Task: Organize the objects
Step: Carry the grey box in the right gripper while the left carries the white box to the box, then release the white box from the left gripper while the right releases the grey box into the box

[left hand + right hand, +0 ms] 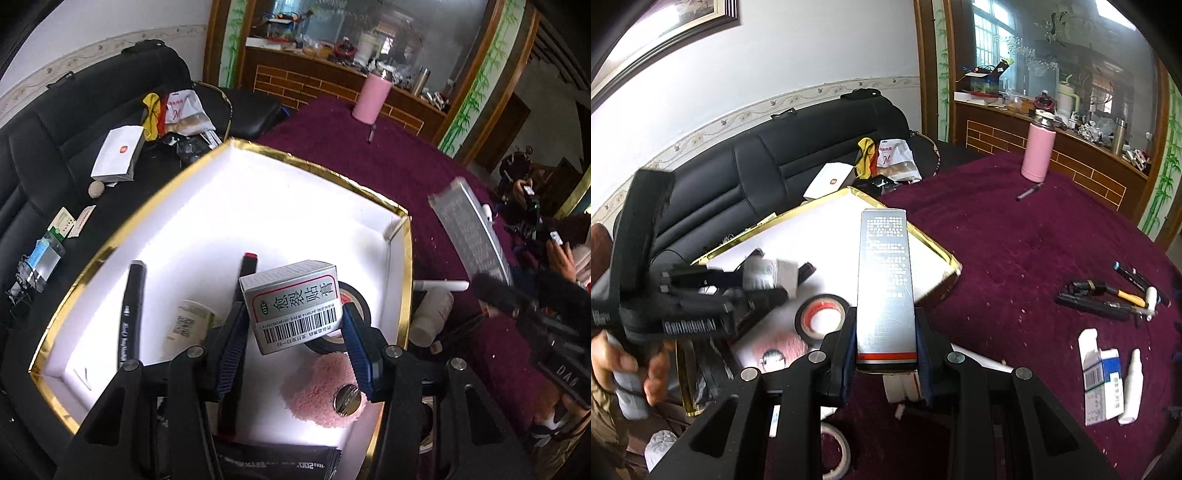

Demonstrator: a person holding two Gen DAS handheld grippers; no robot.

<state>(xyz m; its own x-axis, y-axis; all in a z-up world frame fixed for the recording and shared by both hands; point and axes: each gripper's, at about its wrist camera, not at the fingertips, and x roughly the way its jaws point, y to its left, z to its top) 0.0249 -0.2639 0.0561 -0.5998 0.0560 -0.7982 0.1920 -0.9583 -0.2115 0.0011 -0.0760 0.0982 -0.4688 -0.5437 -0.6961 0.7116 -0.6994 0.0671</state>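
Left tongs [295, 325]: closing on a small grey medicine box [291, 302], blue pads pressing both sides; box is hanging tilted, barcode face toward cam.
Medicine box pos.: sitting in the air above the tray interior, over the tape roll and red-tipped marker.
Tray [402, 258]: white inside w/ gold rim, resting on the counter [369, 177], which is wearing a maroon cloth.
Tray contents: black marker [131, 310] lying near left wall; red-tipped marker [245, 273] beside it toward centre; black tape roll [354, 299] partly hidden behind box; pink fluffy item [325, 391] w/ metal disc, near front; pale tube [188, 321] lying betw. the markers.
Right tongs [886, 354]: gripping a tall grey carton [884, 280] at its lower end, pads touching both long sides; carton is standing upright.
Carton pos.: showing in front of tray's right edge in right-wrist view; held above counter.
Counter misc.: pink bottle [1038, 155] standing at far side; tools and a blue-white pack [1102, 384] lying at right.
Person: hand [631, 369] is holding the left unit's grip.
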